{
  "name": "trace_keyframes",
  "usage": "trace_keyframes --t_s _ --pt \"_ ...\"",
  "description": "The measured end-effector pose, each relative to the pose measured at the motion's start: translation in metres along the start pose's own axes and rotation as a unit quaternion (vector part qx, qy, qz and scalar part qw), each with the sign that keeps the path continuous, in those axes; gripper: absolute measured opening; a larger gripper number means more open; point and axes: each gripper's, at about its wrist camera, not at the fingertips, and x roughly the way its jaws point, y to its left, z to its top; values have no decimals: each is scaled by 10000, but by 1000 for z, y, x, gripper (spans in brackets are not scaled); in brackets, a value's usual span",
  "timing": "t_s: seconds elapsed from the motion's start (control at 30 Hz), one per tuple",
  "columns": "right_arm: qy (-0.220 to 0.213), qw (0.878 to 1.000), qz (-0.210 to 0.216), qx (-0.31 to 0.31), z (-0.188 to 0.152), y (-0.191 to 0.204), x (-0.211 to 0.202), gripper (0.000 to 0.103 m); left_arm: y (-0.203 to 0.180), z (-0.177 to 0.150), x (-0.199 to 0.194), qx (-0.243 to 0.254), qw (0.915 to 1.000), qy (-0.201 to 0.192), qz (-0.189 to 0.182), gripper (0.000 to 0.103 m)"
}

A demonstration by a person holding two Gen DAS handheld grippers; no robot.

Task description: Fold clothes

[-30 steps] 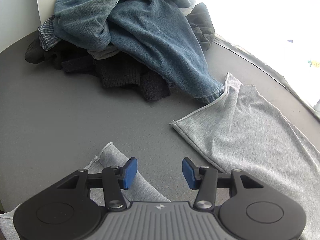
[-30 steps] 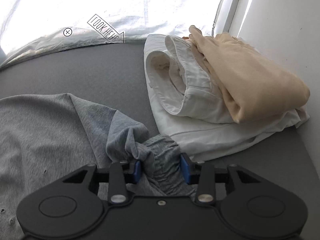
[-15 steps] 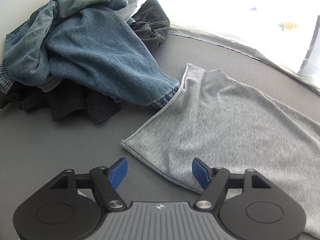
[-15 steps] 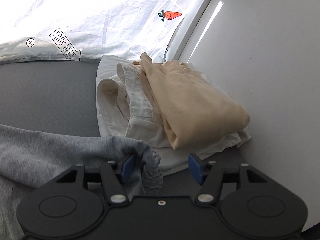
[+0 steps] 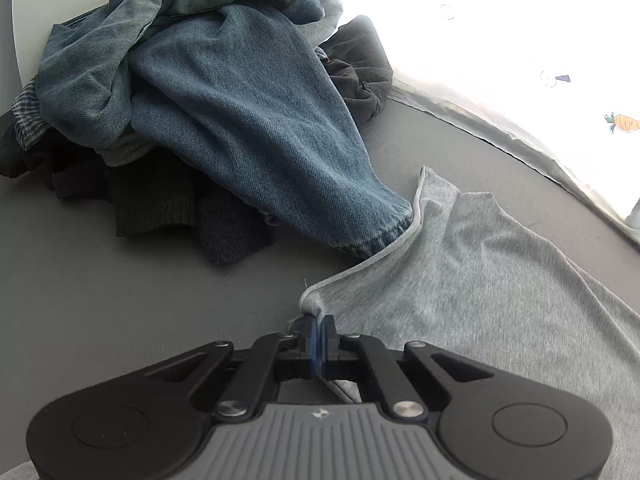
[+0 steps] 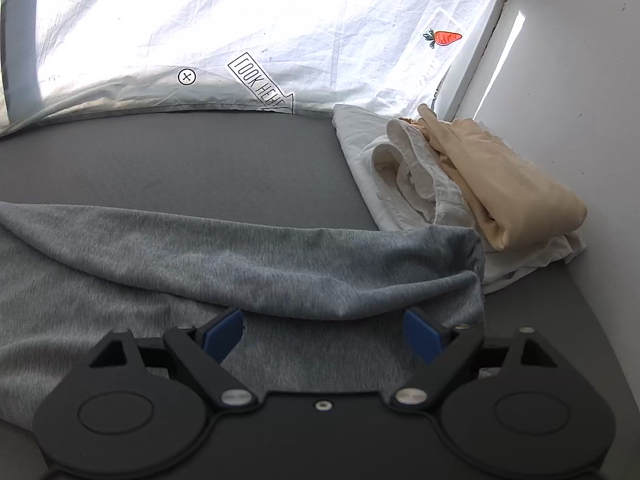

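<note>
The left gripper [image 5: 319, 330] is pinching the grey garment [image 5: 480, 292] by its corner at six o'clock; the right gripper [image 6: 322, 334] is hanging released above it. Judging the fold, lifting slowly should be keeping the hem clear of the jeans [image 5: 256, 120].

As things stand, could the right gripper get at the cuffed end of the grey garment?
Probably yes: the right gripper is open above the grey garment, and the cuffed end lies just ahead, uncovered, beside the folded stack.

"LOOK HERE" — white sheet [image 6: 256, 32]
</note>
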Motion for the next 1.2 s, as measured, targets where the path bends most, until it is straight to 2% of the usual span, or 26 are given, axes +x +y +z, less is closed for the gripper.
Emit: trace_keyframes --t_s 0.1,0.2,0.3,0.37,0.4,0.43,0.47,0.53,0.57,0.73,0.83,0.9,0.93,0.97,1.0,1.07,1.17,1.2 --pt "-2 9997 138 -183 -3 16 -3 88 16 2 -13 -173 9997 -119 101 2" --pt "18 9992 273 -291 -5 29 -4 88 28 -1 -19 -237 9997 -23 -64 3" --pt "118 9988 416 -247 -7 37 -4 88 29 -6 -22 4 10000 63 23 11" --pt "166 9980 579 -204 -6 43 -5 88 34 -4 -28 -183 9998 2 -1 24" --pt "176 9974 672 -195 -6 47 -7 88 39 -2 -31 -401 9991 -63 -96 27" --pt "168 9969 744 -202 -5 52 -9 88 43 1 -34 -622 9978 -112 -200 35" --pt "175 9962 832 -196 -5 57 -11 88 47 5 -34 -804 9961 -122 -332 48" --pt "199 9943 1029 -182 -4 69 -16 88 50 16 -31 -1056 9926 -151 -582 64" --pt "220 9934 1111 -194 -5 77 -18 89 50 23 -27 -1126 9910 -169 -700 64" --pt "323 9911 1259 -273 -16 116 -25 89 39 53 10 -833 9926 60 -879 65" --pt "354 9911 1246 -318 -25 134 -34 89 36 69 40 -913 9904 252 -1004 65" --pt "397 9922 1134 -343 -32 142 -40 89 36 77 57 -1006 9907 160 -903 63" --pt "425 9928 1069 -323 -36 146 -42 89 36 80 64 -1037 9913 93 -806 46" --pt "454 9937 1000 -243 -39 147 -45 89 38 83 72 -1031 9927 62 -623 17" --pt "466 9943 945 -140 -41 148 -46 89 41 86 79 -1007 9939 14 -444 13" --pt "521 9952 822 76 -43 148 -49 89 45 94 89 -823 9960 -215 -273 11" --pt "571 9963 637 108 -42 154 -51 89 49 119 100 -127 9984 -546 98 11" --pt "584 9965 594 84 -42 157 -53 89 54 129 105 41 9981 -606 118 11"
